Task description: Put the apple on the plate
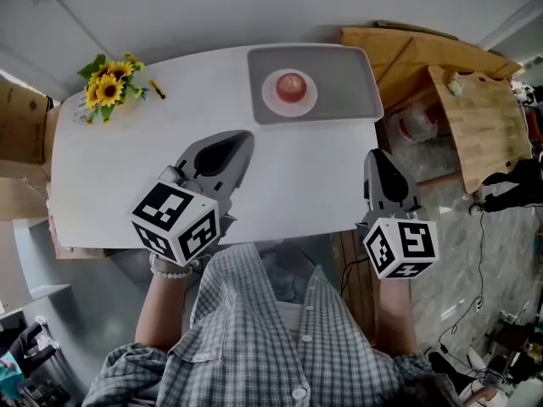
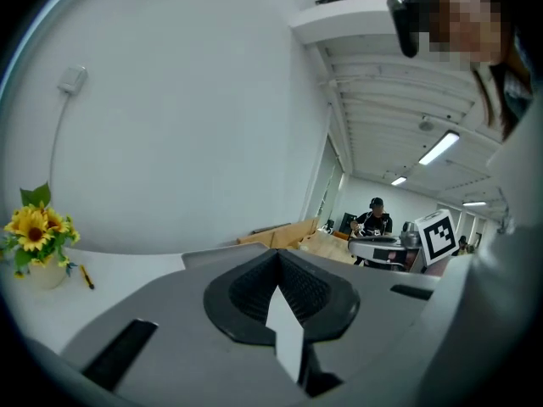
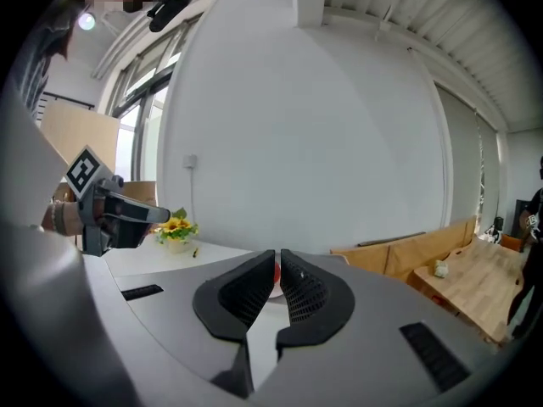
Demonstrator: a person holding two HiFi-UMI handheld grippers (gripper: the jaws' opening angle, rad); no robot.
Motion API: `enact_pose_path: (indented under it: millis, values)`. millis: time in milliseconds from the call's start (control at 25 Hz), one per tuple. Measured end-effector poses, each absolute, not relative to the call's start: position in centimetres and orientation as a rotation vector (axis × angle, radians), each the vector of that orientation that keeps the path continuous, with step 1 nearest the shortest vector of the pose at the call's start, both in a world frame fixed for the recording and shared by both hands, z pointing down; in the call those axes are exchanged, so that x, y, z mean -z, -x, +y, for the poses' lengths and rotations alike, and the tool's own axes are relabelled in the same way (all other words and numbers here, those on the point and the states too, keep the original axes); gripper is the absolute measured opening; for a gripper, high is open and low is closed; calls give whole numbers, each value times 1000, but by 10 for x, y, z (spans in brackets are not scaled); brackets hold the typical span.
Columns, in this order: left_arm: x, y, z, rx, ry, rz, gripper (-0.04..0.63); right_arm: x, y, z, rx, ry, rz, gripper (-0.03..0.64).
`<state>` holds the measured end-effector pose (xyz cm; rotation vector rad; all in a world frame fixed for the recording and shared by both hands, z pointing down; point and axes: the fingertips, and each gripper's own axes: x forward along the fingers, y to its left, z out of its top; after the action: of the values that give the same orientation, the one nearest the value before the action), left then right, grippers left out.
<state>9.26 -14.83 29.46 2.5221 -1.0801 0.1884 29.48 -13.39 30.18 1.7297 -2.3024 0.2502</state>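
Note:
A red apple (image 1: 291,85) rests on a small pink plate (image 1: 273,100), which lies on a grey tray (image 1: 348,83) at the far side of the white table (image 1: 127,176). My left gripper (image 1: 236,138) hovers over the table's middle, short of the tray, shut with nothing in it. My right gripper (image 1: 376,155) hangs off the table's right edge, jaws together and empty. In the right gripper view a red sliver of the apple (image 3: 275,271) shows just past the jaw tips (image 3: 277,257). The left gripper view (image 2: 276,254) looks over the table at a wall, and the apple is hidden there.
A vase of sunflowers (image 1: 109,87) stands at the table's far left corner with a small pen (image 1: 157,89) beside it. Wooden benches and boards (image 1: 475,117) crowd the floor to the right. A cardboard box (image 1: 21,125) sits left of the table.

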Motion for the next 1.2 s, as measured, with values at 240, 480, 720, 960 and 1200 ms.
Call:
enact_pose_path:
  millis: [240, 480, 720, 960, 1200]
  values:
    - [-298, -75, -127, -140, -2450, -1099, 9, -298, -301, -116, -260, -1778, -2287, 35]
    - [-296, -85, -115, -92, -2428, -1066, 9, -299, -301, -106, -272, -1780, -2297, 32]
    - [-298, -88, -111, -115, -2432, -1054, 9, -305, -295, -102, -302, -1792, -2306, 32]
    - [-296, -90, -112, -84, -2417, -1066, 9, -306, -296, -102, -315, -1792, -2311, 31]
    - [-296, -93, -113, -71, -2416, -1061, 9, -313, -288, -103, -392, -1764, -2344, 30]
